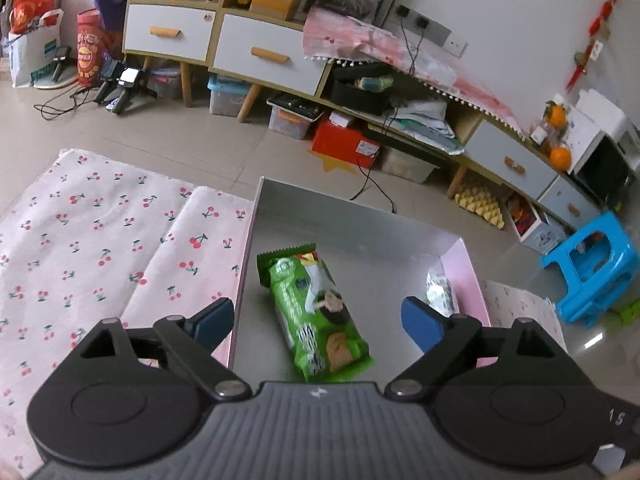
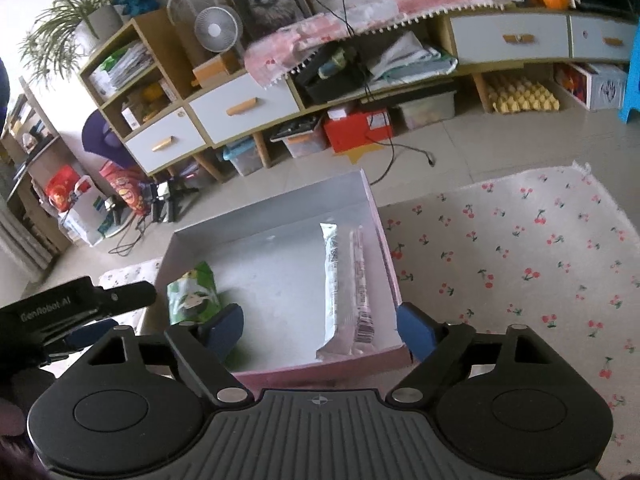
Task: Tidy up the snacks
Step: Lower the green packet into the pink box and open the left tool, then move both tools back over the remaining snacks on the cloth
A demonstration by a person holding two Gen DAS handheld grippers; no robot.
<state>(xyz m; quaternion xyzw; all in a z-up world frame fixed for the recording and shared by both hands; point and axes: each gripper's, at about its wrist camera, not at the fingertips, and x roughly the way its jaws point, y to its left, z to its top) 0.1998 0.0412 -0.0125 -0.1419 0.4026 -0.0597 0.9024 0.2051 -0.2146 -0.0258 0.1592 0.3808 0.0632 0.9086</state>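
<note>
The left gripper (image 1: 318, 320) has its two blue-padded fingers (image 1: 422, 326) spread wide with nothing pressed between them; the green crinkle-edged plastic biscuit packet (image 1: 318, 316) lies between them in the lower centre of the left wrist view, flat on the box floor and clear of both pads. The right gripper (image 2: 320, 330) is likewise splayed, its pads (image 2: 416, 332) straddling the near right corner of the shallow pink-walled, grey-lined cardboard box (image 2: 280, 204) and gripping nothing.

Just beyond, along the box's right wall, lie two long sealed snack packs (image 2: 348, 288), one white and one pink, side by side and touching, apparently lined up against the wall to leave the middle free. The green packet sits towards the opposite side, probably for the same reason.

The box rests on a white cherry-print cloth (image 2: 520, 248) spread over the tiled floor.

Print on the long packs is too blurred to read. In the left wrist view only a sliver of them shows behind the right-hand finger. In the right wrist view the green packet's near end is hidden behind the left-hand pad.
</note>
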